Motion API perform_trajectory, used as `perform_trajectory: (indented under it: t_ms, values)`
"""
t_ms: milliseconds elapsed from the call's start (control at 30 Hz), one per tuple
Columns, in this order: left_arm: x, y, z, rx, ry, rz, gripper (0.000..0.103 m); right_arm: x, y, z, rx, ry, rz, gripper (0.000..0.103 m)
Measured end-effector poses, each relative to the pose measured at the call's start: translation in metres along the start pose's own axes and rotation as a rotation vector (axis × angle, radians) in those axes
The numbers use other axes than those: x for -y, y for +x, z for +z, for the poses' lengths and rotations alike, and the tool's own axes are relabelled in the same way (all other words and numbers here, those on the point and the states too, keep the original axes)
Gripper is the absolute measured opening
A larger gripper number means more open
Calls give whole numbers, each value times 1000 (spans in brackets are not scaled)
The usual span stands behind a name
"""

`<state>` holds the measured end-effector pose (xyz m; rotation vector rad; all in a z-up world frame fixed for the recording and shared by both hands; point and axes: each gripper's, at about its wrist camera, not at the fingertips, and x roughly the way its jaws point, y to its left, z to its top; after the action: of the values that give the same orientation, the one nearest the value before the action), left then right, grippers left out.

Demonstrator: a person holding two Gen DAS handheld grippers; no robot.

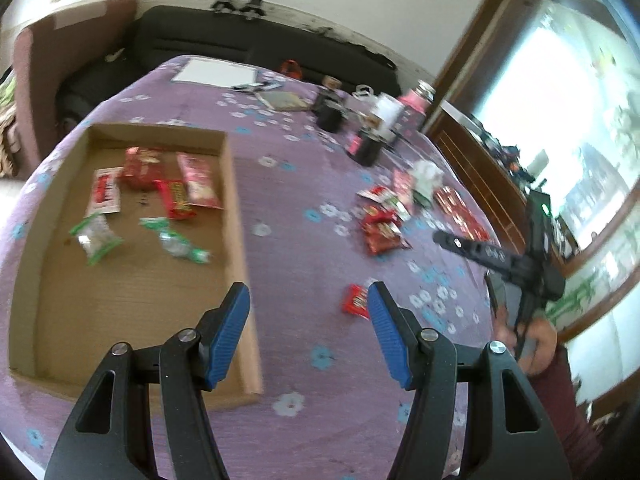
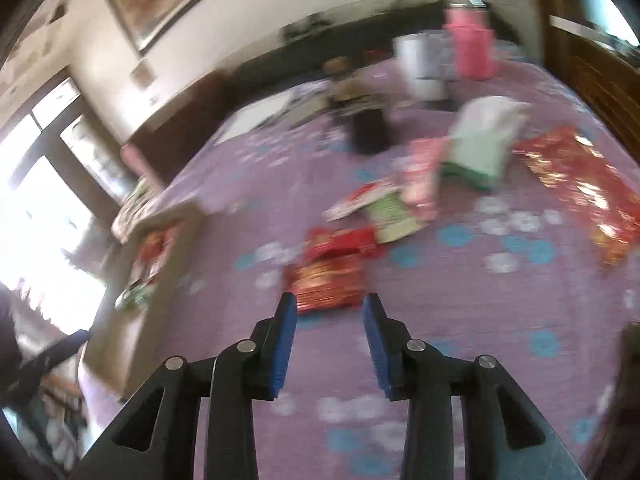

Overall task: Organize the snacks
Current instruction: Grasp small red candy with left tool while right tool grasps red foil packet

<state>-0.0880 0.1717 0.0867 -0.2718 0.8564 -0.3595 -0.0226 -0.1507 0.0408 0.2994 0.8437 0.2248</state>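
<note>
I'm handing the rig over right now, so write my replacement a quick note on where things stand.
Left gripper: open, empty, above the box's right wall.
Right gripper: open, empty, just short of a red packet.
Done: several snacks lie in the box.
Left: the pile on the tablecloth, a lone red packet near the left gripper, and the large red bag.

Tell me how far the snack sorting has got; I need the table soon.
Roughly half done. Done: six packets lie in the cardboard box, among them a pink packet and two green-ended clear ones. In hand: nothing; the left gripper and right gripper are open, the right nearing a red-gold packet. Left: a small red packet and the pile of snacks on the purple tablecloth.
</note>
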Motion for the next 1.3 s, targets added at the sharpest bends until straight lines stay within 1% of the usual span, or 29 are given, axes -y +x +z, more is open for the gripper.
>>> perform_trajectory:
  t_ms: [67,167,233,300,400,500,600,667,700,733,767,867,1067,1167,1200,1233,1267,1300]
  values:
    - [13,9,-5,-24,29,-5,60,8,7,2,2,19,-6,38]
    - [30,22,-12,-58,69,-1,60,6,24,3,-21,43,22,39]
    - [37,26,-15,-73,82,9,60,-2,38,4,-40,56,38,53]
    - [43,30,-18,-82,95,17,60,-7,46,6,-45,76,41,59]
    - [50,33,-21,-70,130,54,60,-17,62,13,-65,105,17,62]
    - [57,38,-23,-55,177,100,60,-31,79,18,-88,72,-66,62]
    - [63,48,-25,-67,206,118,60,-45,86,19,-78,11,-153,63]
    - [66,56,-27,-87,214,122,60,-52,89,18,-82,-36,-192,54]
    - [67,60,-27,-91,220,122,60,-53,89,17,-85,-51,-190,50]
    - [69,62,-27,-94,229,123,60,-52,87,15,-88,-65,-185,42]
    - [72,66,-28,-97,241,128,60,-50,83,13,-88,-73,-176,41]
    - [77,75,-29,-113,262,135,60,-37,67,4,-98,-87,-167,39]
    - [87,106,-25,-145,291,138,60,11,26,-20,-119,-24,-158,39]
    - [91,121,-25,-156,327,152,59,30,9,-32,-119,-7,-152,40]
    - [92,127,-25,-159,339,171,53,34,4,-35,-120,-5,-139,44]
    - [91,132,-26,-166,347,185,34,38,0,-37,-121,-12,-120,45]
    - [91,133,-27,-151,354,191,32,40,-3,-39,-116,-21,-101,45]
    - [91,131,-26,-148,351,182,20,42,-8,-41,-105,-27,-88,49]
